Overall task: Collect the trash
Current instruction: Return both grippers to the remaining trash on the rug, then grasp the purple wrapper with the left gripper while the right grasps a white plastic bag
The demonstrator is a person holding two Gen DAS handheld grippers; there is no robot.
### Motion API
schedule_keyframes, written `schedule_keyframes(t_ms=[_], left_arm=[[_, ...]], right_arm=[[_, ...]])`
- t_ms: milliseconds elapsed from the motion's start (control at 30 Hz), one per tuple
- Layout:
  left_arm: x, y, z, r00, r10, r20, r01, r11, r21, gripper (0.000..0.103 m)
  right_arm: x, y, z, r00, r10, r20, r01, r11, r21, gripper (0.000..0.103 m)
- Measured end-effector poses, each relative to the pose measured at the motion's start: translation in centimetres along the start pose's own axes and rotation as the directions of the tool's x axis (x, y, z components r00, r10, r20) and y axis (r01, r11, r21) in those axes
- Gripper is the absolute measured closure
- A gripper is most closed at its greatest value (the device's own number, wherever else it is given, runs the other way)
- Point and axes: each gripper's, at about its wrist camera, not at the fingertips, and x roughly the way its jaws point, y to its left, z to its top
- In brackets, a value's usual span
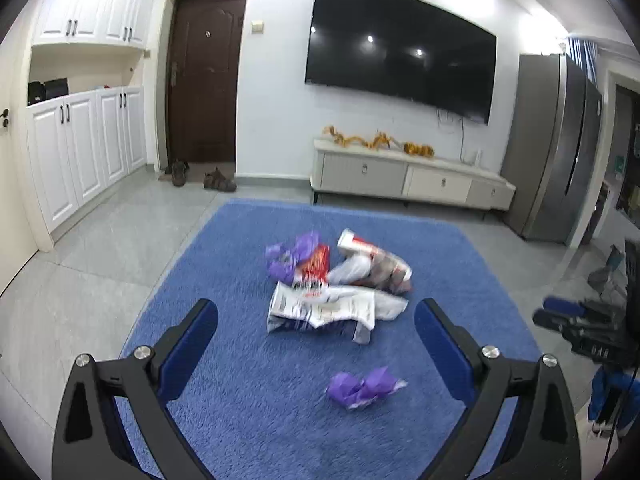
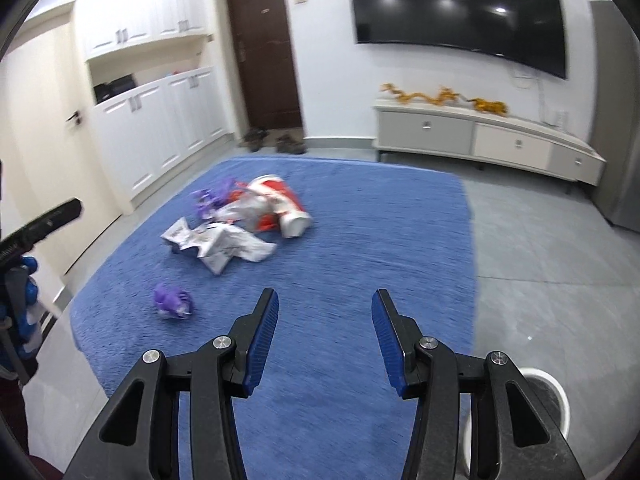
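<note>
A heap of trash lies on a blue rug [image 1: 248,412]: a crumpled white printed wrapper [image 1: 324,310], a purple wrapper [image 1: 290,256], a red packet [image 1: 316,264] and a red-and-white paper cup [image 1: 372,258]. A loose purple wrapper [image 1: 362,388] lies nearer. My left gripper [image 1: 316,316] is open and empty above the rug, the loose wrapper between its fingers in view. My right gripper [image 2: 325,304] is open and empty over bare rug [image 2: 360,232], right of the loose purple wrapper [image 2: 173,301]. The heap [image 2: 240,220] lies ahead to its left. The right gripper also shows in the left wrist view [image 1: 576,314].
A white bin [image 2: 548,396] with a dark inside stands at the rug's near right corner. Grey tile floor [image 1: 80,280] surrounds the rug. A low TV cabinet [image 1: 412,178], a fridge [image 1: 560,148], white cupboards [image 1: 80,148] and shoes [image 1: 200,176] by a brown door line the walls.
</note>
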Motion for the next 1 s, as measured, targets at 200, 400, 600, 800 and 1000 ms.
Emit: schedule_keyframes(t_ms=[200,400,600,800,1000], left_arm=[[2.7,-0.6,-1.9,0.994,-0.062,-0.091,0.067,0.997,0.045,0.004],[4.9,-3.1,-4.0,0.96,-0.198,-0.198,0.229,0.962,0.147,0.004],[7.2,-4.4,-5.3,0.933,-0.236,-0.27,0.295,0.934,0.201,0.004],[9.3,-4.3,-5.4,0.921,-0.248,-0.301,0.318,0.924,0.211,0.012],[11.2,-4.2,-6.0,0.903,-0.252,-0.347,0.338,0.916,0.215,0.025]], right_arm=[[4.0,2.2,2.1,0.996,0.083,-0.032,-0.084,0.995,-0.053,0.055],[7.7,2.4,4.1,0.993,0.1,-0.064,-0.105,0.991,-0.083,0.055],[10.7,2.7,4.7,0.983,0.149,-0.111,-0.159,0.984,-0.083,0.055],[12.7,4.6,4.0,0.965,0.209,-0.161,-0.228,0.967,-0.116,0.055],[14.3,5.4,4.1,0.958,0.222,-0.18,-0.248,0.96,-0.134,0.055]])
